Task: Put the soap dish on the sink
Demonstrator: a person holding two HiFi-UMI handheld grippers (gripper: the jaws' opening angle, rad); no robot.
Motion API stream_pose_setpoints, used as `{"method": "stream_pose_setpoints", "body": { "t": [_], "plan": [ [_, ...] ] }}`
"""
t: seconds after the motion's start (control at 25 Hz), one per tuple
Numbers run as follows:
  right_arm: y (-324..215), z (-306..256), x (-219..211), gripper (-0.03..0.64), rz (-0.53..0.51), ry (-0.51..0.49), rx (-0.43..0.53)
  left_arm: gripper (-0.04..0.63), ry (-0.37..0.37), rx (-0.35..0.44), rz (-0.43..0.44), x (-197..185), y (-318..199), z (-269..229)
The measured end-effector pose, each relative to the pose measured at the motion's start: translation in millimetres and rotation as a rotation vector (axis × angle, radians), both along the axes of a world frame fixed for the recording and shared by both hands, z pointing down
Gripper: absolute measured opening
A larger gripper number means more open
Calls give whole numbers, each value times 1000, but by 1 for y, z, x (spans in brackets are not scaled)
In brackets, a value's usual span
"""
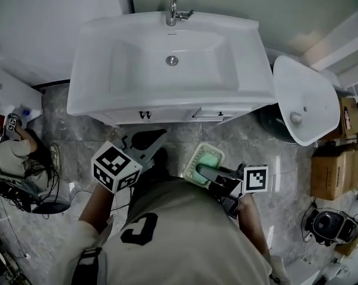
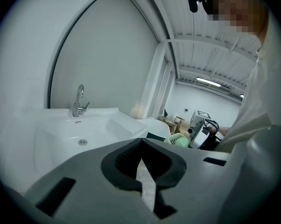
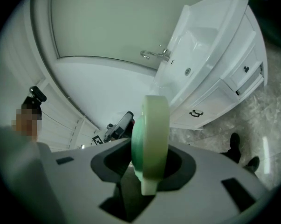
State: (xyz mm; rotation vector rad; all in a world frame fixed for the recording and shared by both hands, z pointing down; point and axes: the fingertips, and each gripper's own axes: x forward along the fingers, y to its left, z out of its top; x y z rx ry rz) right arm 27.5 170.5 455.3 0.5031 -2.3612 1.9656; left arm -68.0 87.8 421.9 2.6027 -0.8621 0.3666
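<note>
The pale green soap dish stands on edge between the jaws of my right gripper, which is shut on it; in the right gripper view the soap dish fills the jaws of the right gripper. It hangs over the floor in front of the white sink, whose faucet is at the back. My left gripper is beside it on the left, jaws together and empty. In the left gripper view the left gripper faces the sink, and the soap dish shows at the right.
Below the sink is a white cabinet with dark handles. A second white basin rests on a dark bin at the right, with cardboard boxes beyond it. A seated person and cables are at the left on the marble floor.
</note>
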Motion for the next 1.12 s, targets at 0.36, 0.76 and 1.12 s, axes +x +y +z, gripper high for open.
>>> {"method": "stream_pose_setpoints", "body": {
  "t": [0.36, 0.76, 1.12],
  "plan": [
    [-52, 2, -33, 149, 19, -10, -21, 18, 14, -21, -9, -43, -38, 12],
    [-83, 3, -82, 149, -72, 15, -4, 18, 21, -25, -55, -82, -59, 20],
    [-90, 3, -92, 149, -64, 37, -9, 18, -18, -5, 11, -78, -63, 29]
  ]
}}
